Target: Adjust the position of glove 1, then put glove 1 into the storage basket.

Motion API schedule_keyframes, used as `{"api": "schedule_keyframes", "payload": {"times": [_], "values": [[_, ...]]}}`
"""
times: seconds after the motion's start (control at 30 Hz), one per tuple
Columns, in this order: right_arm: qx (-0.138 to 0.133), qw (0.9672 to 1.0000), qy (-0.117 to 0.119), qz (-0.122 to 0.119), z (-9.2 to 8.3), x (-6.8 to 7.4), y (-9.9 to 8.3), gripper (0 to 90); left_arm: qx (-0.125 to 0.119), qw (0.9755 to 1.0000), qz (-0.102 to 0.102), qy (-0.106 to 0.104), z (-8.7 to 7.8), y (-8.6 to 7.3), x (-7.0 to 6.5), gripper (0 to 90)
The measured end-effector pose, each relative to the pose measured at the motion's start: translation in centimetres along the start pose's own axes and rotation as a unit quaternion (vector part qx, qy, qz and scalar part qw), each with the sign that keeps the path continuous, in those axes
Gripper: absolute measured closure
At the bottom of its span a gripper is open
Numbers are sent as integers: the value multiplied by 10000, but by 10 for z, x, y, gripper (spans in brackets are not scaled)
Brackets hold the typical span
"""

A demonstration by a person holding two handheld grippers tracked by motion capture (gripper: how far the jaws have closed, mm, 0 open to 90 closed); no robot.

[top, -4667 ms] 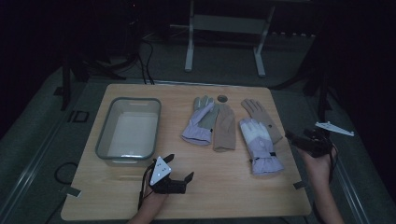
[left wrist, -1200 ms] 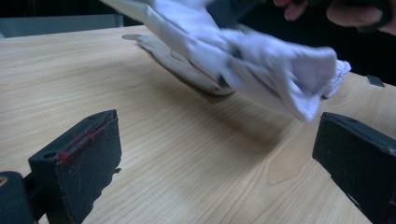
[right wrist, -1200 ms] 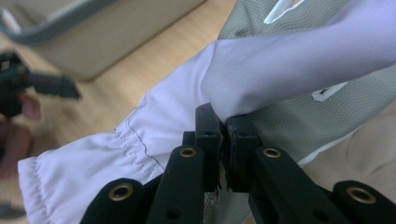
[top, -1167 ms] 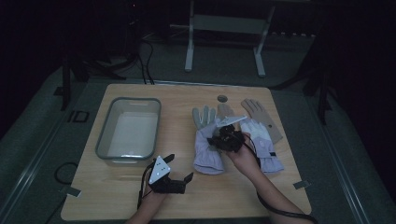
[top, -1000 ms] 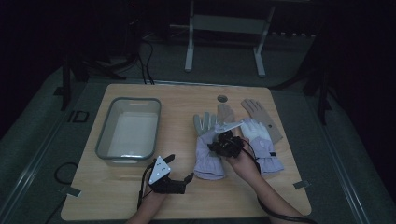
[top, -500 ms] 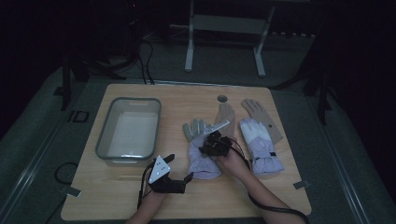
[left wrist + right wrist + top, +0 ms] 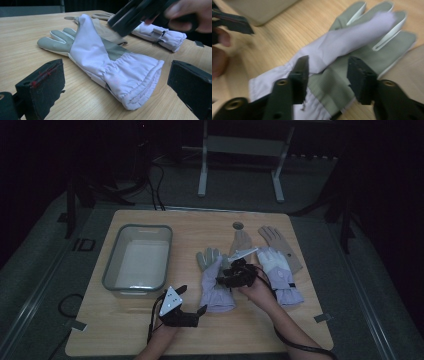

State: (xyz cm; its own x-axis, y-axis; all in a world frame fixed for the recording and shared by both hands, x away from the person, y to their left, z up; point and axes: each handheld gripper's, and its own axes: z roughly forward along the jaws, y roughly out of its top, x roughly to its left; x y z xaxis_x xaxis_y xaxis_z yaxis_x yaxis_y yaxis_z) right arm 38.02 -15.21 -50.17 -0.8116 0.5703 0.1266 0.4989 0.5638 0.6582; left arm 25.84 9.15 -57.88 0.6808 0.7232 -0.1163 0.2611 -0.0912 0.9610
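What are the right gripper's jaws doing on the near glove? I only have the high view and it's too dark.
Observer: The right gripper has its jaws apart. They have just been opening, and the glove has a fold lying between them, unsqueezed.
Operator: And the left gripper?
Observer: The left gripper is wide open, and the glove's cuff lies just beyond its jaws, untouched.
Operator: Is the glove lying flat?
Observer: No. The grey palm faces up with a lilac flap folded across it.

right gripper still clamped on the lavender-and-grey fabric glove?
No: the right gripper's jaws stand apart over the lavender-and-grey fabric glove, pads off the cloth.
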Motion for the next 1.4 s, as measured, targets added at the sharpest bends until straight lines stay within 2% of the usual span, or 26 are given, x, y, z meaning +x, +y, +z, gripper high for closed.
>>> {"api": "schedule_keyframes", "payload": {"times": [0.13,0.37,0.5,0.6,0.83,1.0,1.17,1.4], "values": [[-165,9997,81,-156,-25,-5,2,421,10,10000,-13,-1,0,0,0,14],[-180,9991,-296,-261,-67,-31,-5,444,17,10000,-19,2,0,0,0,15],[-137,9976,-552,-388,-84,-46,-12,445,21,10000,-27,3,0,0,0,14],[-91,9966,-727,-388,-97,-58,-20,445,22,10000,-31,7,0,0,0,14],[-13,9947,-963,-350,-125,-83,-41,445,25,10000,-33,17,0,0,0,14],[127,9937,-1080,-256,-136,-102,-57,445,27,10000,-31,18,1,0,0,14],[276,9919,-1231,-151,-140,-119,-72,453,34,10000,-27,26,1,0,0,15],[469,9925,-1127,-105,-133,-131,-87,452,49,10000,-37,30,1,0,0,14]]}}
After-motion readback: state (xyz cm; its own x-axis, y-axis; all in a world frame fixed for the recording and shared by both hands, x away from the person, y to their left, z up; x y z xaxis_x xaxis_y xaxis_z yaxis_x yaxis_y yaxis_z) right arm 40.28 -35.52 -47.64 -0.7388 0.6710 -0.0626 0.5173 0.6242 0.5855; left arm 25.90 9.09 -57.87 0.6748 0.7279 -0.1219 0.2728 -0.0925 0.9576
